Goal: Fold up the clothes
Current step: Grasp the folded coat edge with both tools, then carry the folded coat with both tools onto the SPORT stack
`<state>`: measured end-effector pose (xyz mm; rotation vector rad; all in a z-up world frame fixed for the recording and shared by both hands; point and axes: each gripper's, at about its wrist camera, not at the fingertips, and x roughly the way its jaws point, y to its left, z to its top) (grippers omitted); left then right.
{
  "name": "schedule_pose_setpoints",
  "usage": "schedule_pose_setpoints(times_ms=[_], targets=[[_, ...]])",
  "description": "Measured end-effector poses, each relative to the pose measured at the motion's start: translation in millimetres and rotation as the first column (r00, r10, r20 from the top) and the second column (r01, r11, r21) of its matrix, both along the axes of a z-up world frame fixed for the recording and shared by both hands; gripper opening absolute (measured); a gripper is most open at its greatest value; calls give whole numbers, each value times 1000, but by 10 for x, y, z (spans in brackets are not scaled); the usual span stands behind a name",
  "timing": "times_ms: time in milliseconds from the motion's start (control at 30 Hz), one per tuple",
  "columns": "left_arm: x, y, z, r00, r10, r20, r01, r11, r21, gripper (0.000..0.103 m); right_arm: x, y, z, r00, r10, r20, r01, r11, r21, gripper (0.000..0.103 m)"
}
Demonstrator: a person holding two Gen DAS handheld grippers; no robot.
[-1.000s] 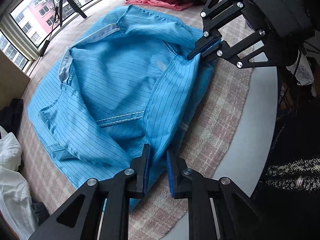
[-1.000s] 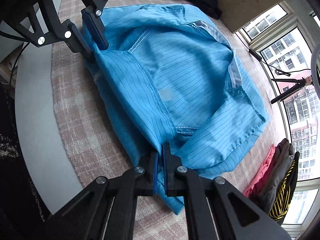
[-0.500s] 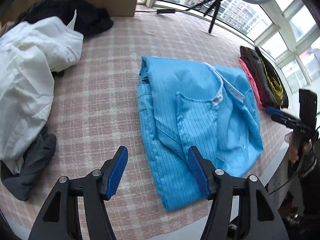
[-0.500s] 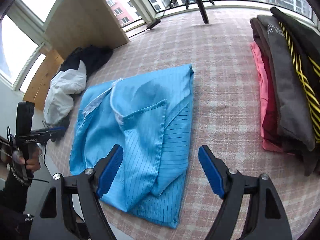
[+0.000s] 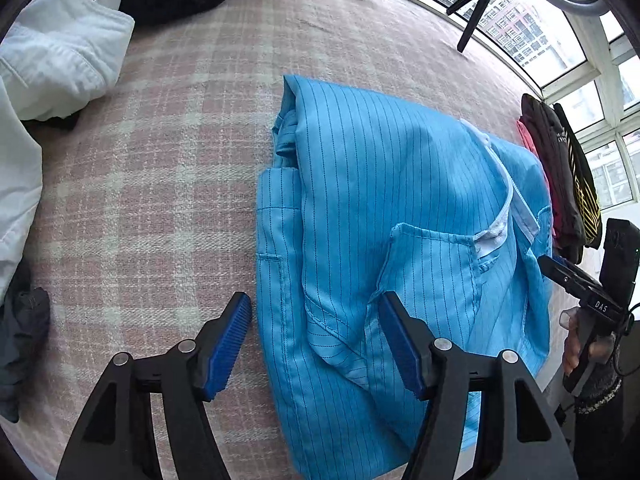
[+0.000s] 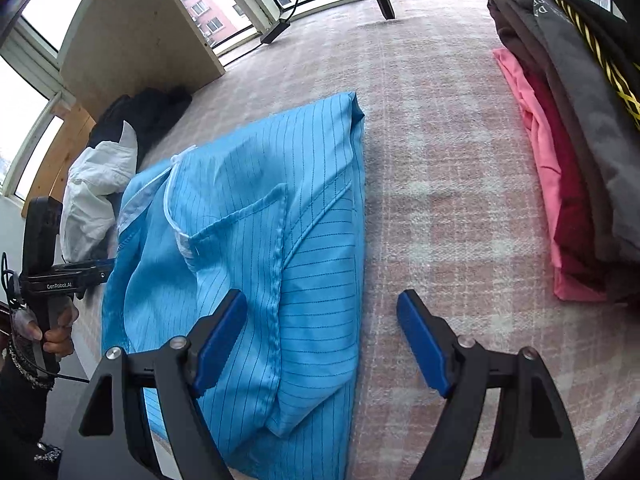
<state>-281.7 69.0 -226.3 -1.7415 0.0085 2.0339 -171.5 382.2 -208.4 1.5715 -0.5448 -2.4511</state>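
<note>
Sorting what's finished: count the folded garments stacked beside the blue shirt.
4 visible: pink at the bottom, dark red above it, grey next, black with yellow stripes on top. More may hide inside the stack.

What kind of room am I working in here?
Likely a high-rise flat's glazed balcony or sunroom used for recording: curved windows facing apartment blocks, a tripod, and a checked cloth holding a blue striped garment beside folded clothes.

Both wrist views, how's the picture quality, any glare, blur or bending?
Left wrist view: sharp, soft daylight, the windows blown out, straight lines bowed by the fisheye. Right wrist view: also sharp, the blue shirt evenly lit, the window overexposed, corners dark.
</note>
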Motion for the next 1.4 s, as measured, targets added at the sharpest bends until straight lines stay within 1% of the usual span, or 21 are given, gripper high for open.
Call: schedule_pose_setpoints(times_ms=[33,67,100,133,167,200,233,267,300,333,433,567,700,800,867,1033,1067,1133,1200,1267,1400], targets=[[38,30,-3,1000,-16,-13,16,1000,-12,63,2,-27,-2,1000,18,-1,-18,1000,0,77],[72,52,-8,999,-30,-20,30,999,-15,62,4,-53,-4,999,37,-3,-37,999,1,72],[102,71,-13,999,-40,-25,40,999,-16,58,6,-82,-5,999,54,-4,-54,999,7,68],[131,90,-17,998,-48,-31,48,999,-17,54,6,-119,-1,998,68,-2,-68,997,32,61],[159,106,-22,998,-58,-36,57,998,-16,52,6,-154,1,997,81,-1,-80,995,55,58],[186,120,-26,997,-68,-40,67,998,-12,42,4,-171,-2,996,85,-1,-84,994,65,54],[212,132,-31,996,-73,-48,73,997,-10,36,4,-167,-2,997,81,-3,-81,995,59,47],[238,171,-45,996,-74,-55,74,997,-4,33,2,-162,-10,997,78,-1,-78,996,42,25],[258,202,-64,996,-73,-57,73,997,9,23,-6,-157,-38,997,79,11,-79,997,-11,17],[275,224,-83,996,-71,-57,72,997,25,17,-11,-161,-59,997,80,19,-79,996,-51,14],[352,249,-103,994,-72,-78,77,995,58,11,10,-264,-50,997,80,4,-80,996,-50,10],[288,148,-40,997,-41,-70,51,989,141,7,54,-357,89,998,47,-43,-49,998,-50,6],[294,57,180,991,-52,-123,75,980,184,7,128,-374,377,995,7,-100,-13,998,-57,6],[268,12,411,987,-63,-147,96,968,231,7,169,-396,584,992,9,-127,-15,999,-45,6],[292,42,535,980,-78,-185,120,967,226,7,233,-365,702,989,4,-146,-8,1000,-24,5],[280,70,841,971,-97,-220,158,947,280,7,363,-281,1032,977,-16,-210,16,1000,-6,5],[290,120,910,966,-108,-236,175,943,284,7,403,-234,1130,972,-22,-232,22,1000,-2,5],[341,264,1074,947,-143,-286,222,938,266,7,470,-130,1333,961,-30,-274,37,999,21,5],[355,490,1215,935,-169,-312,258,927,273,7,531,51,1535,951,-46,-307,64,997,50,5],[358,770,1364,922,-192,-336,295,911,287,7,576,313,1716,941,-56,-333,88,993,84,5],[324,1496,1712,886,-239,-398,373,876,306,7,617,969,2030,927,-75,-367,138,979,149,5]])
